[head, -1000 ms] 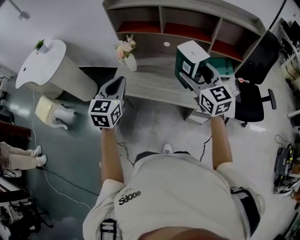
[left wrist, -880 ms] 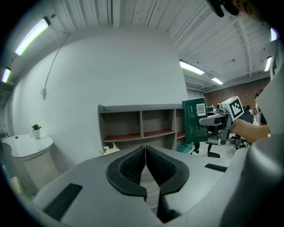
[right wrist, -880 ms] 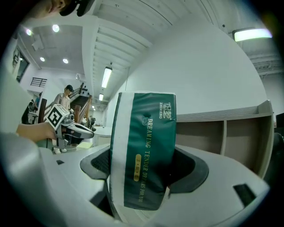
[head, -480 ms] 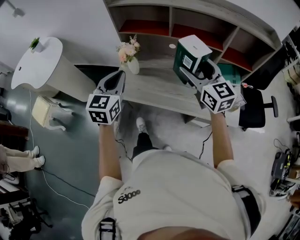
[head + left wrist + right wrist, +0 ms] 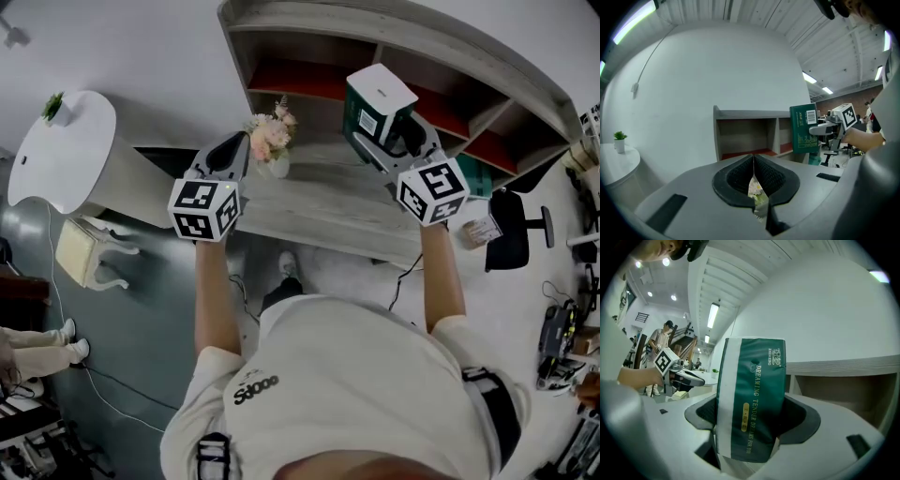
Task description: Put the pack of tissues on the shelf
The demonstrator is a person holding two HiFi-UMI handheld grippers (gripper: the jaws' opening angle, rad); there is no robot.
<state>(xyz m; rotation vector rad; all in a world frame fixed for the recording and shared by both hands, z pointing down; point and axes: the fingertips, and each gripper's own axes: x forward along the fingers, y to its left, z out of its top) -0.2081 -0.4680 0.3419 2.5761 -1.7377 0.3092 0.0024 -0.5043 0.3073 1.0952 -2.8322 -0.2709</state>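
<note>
A green and white pack of tissues (image 5: 377, 114) (image 5: 751, 404) stands upright in my right gripper (image 5: 398, 141), which is shut on it and holds it up in front of the grey shelf unit (image 5: 394, 42). The left gripper view shows the pack (image 5: 804, 128) at the right, level with the shelf's red-floored compartments (image 5: 745, 136). My left gripper (image 5: 223, 159) (image 5: 753, 176) is shut with nothing in it, held beside the flower vase (image 5: 274, 141).
The shelf unit stands on a grey desk (image 5: 319, 202) against a white wall. A white round table (image 5: 61, 150) with a small plant is at the left. A black office chair (image 5: 516, 230) stands to the right. A green box (image 5: 476, 176) lies on the desk.
Both grippers have come nearer the shelf, and the right one has lifted the pack higher toward the compartments. The person has stepped closer to the desk.
</note>
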